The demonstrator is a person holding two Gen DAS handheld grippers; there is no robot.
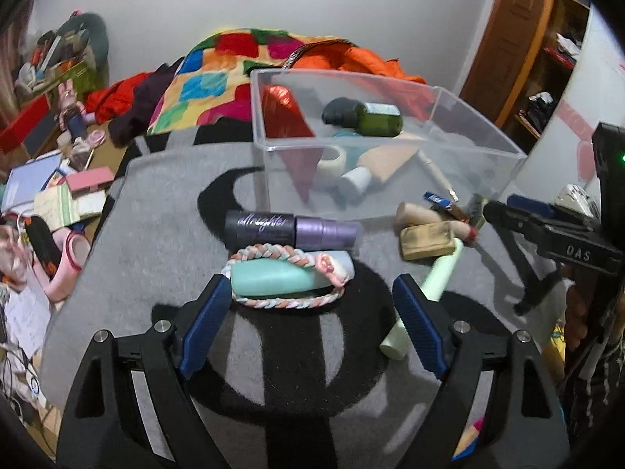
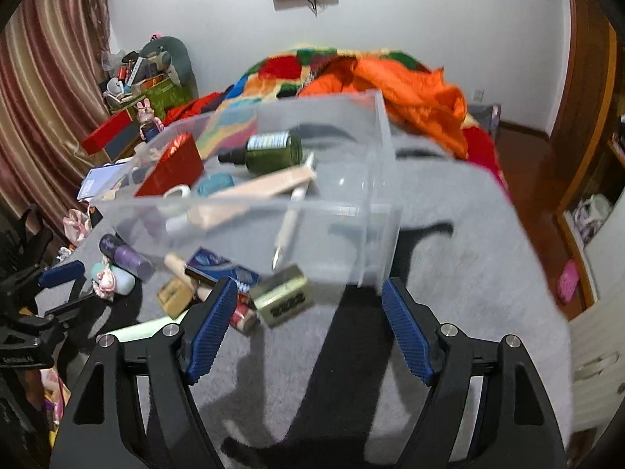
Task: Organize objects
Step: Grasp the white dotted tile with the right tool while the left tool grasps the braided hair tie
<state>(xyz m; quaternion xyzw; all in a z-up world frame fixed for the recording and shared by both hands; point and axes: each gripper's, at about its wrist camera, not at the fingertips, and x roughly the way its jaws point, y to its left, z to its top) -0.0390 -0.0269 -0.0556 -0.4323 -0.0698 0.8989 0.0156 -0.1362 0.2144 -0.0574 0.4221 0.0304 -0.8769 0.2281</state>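
We are holding the left gripper (image 1: 310, 306) over the grey and black blanket (image 1: 156, 211), its blue pads spread wide and gripping nothing. Just ahead of the pads a mint bottle (image 1: 273, 279) is lying on its side, with a braided band (image 1: 281, 300) looped around it. Behind it, a dark and purple spray bottle (image 1: 291, 228) is also lying flat, close to the front wall of the clear plastic box (image 1: 390, 191).

We are keeping the right gripper (image 2: 308, 312) released too, with nothing between its pads. It is hovering near the corner of the box (image 2: 375, 234). Just ahead of its left pad a gold tin (image 2: 283, 299) is sitting on the blanket, beside a dark blue packet (image 2: 222, 267) and a small tan box (image 2: 174, 297).

Inside the clear box a green bottle (image 2: 273, 152), a red box (image 2: 174, 170), a beige tube (image 2: 269, 187), a roll of white tape (image 1: 332, 162) and a pen (image 2: 291, 217) are lying together. A pale green tube (image 1: 429, 289) is resting on the blanket, beside the left gripper's right pad.
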